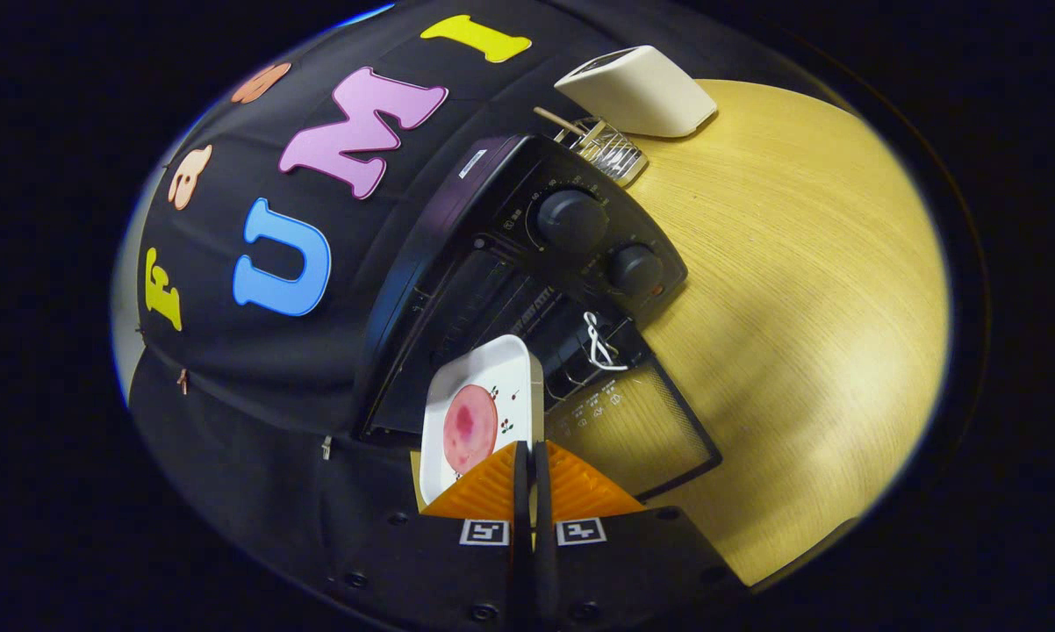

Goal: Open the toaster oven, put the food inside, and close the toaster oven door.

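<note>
Gripper (527,456) clenched on rim of white rectangular tray (484,386) carrying pink round food slice (469,426), held before black toaster oven (527,263), its glass door (642,430) lowered onto pale wooden bench (800,307).

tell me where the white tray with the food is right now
In the gripper view the white tray is pinched by its edge in the tongs, held before the toaster oven's open mouth, above its lowered door.

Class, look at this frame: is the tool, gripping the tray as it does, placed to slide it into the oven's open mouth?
Probably yes. The tool is shut on the white tray edge; the oven door lies folded down, and the tray's far end already points into the opening, with nothing between.
</note>
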Demonstrator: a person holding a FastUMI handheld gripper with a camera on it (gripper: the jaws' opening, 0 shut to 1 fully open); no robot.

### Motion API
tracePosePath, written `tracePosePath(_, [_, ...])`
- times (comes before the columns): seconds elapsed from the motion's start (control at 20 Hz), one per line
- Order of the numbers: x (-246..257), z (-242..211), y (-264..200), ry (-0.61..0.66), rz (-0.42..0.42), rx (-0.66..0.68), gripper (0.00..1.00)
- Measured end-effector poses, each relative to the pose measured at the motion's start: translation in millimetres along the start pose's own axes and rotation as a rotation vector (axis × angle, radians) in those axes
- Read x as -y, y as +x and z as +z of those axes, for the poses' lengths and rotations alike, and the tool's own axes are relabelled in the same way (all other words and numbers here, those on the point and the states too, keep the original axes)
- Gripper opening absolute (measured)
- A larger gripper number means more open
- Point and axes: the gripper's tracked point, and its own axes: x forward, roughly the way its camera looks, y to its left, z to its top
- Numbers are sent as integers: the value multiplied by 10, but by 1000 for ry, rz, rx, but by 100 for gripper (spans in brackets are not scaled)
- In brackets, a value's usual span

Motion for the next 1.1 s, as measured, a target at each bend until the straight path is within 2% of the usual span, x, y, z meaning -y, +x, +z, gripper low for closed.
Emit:
tracePosePath(0.6, [-192,215,900,239,-49,171,5])
tracePosePath(0.8, [-259,255,1058,209,-60,183,5])
tracePosePath(1.05, [-254,266,1057,215,-67,193,6])
tracePosePath(1.1, [-264,268,1026,211,-64,200,8])
